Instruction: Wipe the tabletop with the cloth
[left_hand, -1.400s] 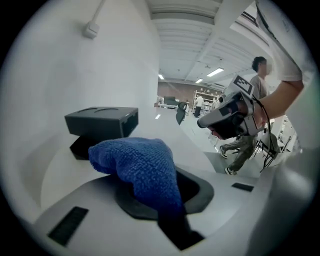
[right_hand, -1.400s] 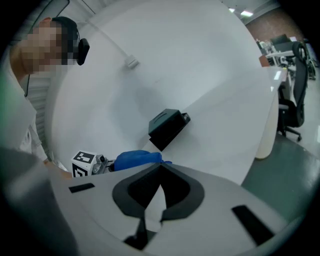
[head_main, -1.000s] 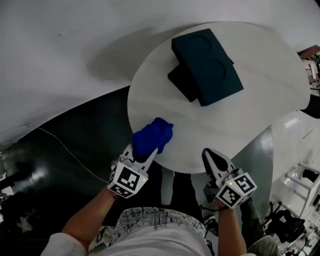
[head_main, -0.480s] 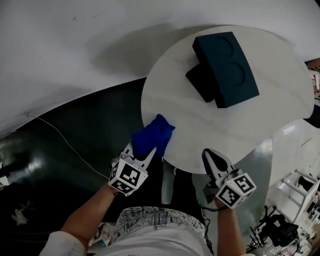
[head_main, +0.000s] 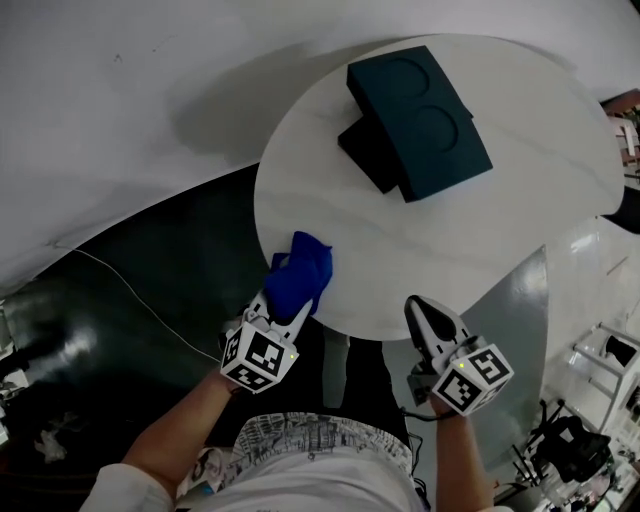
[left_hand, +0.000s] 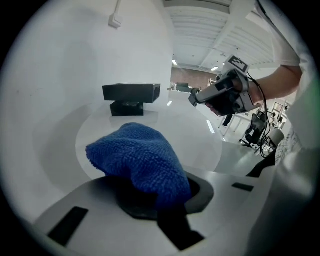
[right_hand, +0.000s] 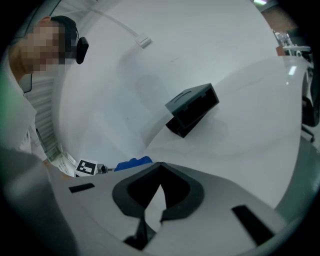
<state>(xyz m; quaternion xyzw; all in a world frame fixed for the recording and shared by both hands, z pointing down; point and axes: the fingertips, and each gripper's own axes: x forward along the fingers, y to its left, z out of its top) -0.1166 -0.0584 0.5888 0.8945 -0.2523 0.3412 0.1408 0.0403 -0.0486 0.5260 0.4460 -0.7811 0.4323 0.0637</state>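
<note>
A round white bench (head_main: 520, 230) stands against a pale wall (head_main: 120, 80) over a dark glossy floor (head_main: 150, 270); a dark two-tier block (head_main: 420, 130) sits toward its far edge. The blue cloth (head_main: 300, 275) lies bunched on the near-left edge, clenched in the left claw (head_main: 283, 310). The right claw (head_main: 418, 310) hangs just off the near edge, jaws together on nothing. Wiping looks under way, with most of the top uncovered. The next stroke likely calls for pressing the cloth flat and sweeping toward the centre, stopping short of the block.
</note>
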